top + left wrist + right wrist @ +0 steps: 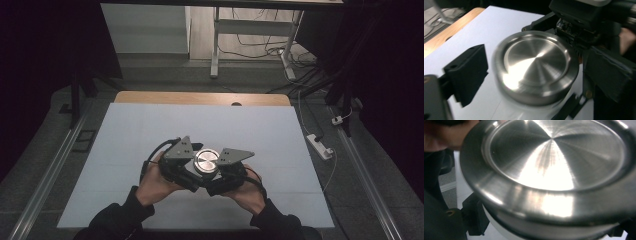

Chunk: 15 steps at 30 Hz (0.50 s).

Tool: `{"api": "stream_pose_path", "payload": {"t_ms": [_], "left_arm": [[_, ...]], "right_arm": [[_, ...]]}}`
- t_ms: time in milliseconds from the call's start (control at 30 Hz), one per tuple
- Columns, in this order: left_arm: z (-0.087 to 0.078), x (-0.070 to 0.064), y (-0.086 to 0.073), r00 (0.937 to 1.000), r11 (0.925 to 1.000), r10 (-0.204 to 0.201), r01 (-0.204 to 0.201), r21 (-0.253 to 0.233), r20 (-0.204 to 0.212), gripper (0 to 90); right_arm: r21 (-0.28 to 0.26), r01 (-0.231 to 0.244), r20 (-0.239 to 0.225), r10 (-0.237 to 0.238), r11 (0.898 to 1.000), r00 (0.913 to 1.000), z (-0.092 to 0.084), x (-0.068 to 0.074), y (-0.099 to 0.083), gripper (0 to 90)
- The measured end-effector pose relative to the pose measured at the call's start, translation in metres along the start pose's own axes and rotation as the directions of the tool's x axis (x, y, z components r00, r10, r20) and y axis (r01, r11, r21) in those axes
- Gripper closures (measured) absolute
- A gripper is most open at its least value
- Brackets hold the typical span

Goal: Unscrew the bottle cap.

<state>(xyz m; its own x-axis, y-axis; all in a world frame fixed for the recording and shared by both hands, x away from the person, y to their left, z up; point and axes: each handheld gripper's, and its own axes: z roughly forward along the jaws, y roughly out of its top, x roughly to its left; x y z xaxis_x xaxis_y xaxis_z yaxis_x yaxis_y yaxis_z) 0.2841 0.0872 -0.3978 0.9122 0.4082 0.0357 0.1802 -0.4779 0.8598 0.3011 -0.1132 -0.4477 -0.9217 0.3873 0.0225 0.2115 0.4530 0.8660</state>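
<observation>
Both hands low at near table edge, grippers nose to nose. Left gripper (192, 172) jaws spread wide either side of metal lid (206, 161), not touching. Right gripper (220, 175) pressed up close; open or closed, cannot tell. Lid sits between them over white table (135, 135). Looks rigid, polished, slippery: best pinch under rolled rim. Beyond, desk frame (216, 45), cables.

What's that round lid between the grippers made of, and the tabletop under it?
The round lid looks like brushed metal, probably stainless steel: radial sheen, bright glare. The tabletop shows a matte white sheet over a wood-look board; actual material unclear.
</observation>
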Motion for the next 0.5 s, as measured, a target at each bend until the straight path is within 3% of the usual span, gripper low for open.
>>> {"api": "stream_pose_path", "payload": {"t_ms": [100,133,233,267,333,367,433,500], "left_arm": [[-0.014,0.012,-0.003,0.9953,0.9992,0.038,-0.037,-0.014,0.089,6.1],[-0.016,0.016,-0.006,0.9883,0.9984,0.057,-0.056,-0.011,0.142,6.6],[-0.018,0.022,-0.011,0.9723,0.9955,0.094,-0.094,-0.01,0.214,8.6],[-0.017,0.023,-0.013,0.9616,0.9933,0.115,-0.114,-0.017,0.249,11.2],[-0.014,0.024,-0.015,0.9546,0.992,0.125,-0.125,-0.015,0.27,11.2],[-0.013,0.024,-0.015,0.948,0.9915,0.129,-0.129,-0.02,0.291,11.5],[-0.013,0.022,-0.016,0.9411,0.9888,0.149,-0.145,-0.036,0.304,16.4],[-0.012,0.019,-0.015,0.9461,0.9872,0.159,-0.155,-0.038,0.282,18.7]], "right_arm": [[-0.008,0.019,-0.036,-0.019,1.0,0.9992,-0.002,0.0,0.001,14.9],[-0.01,0.024,-0.049,-0.025,1.0,0.9985,-0.003,0.0,0.001,14.9],[-0.01,0.063,-0.11,-0.063,0.998,0.9919,-0.004,0.004,0.003,14.9],[-0.008,0.083,-0.138,-0.083,0.997,0.987,-0.004,0.008,0.005,14.9],[-0.008,0.087,-0.145,-0.088,0.996,0.9855,-0.003,0.009,0.005,14.9],[0.0,0.094,-0.155,-0.093,0.996,0.9834,-0.003,0.011,0.005,14.9],[0.0,0.105,-0.163,-0.104,0.994,0.9812,-0.001,0.013,0.006,14.9],[0.005,0.118,-0.155,-0.116,0.993,0.9811,0.0,0.014,0.006,14.9]]}}
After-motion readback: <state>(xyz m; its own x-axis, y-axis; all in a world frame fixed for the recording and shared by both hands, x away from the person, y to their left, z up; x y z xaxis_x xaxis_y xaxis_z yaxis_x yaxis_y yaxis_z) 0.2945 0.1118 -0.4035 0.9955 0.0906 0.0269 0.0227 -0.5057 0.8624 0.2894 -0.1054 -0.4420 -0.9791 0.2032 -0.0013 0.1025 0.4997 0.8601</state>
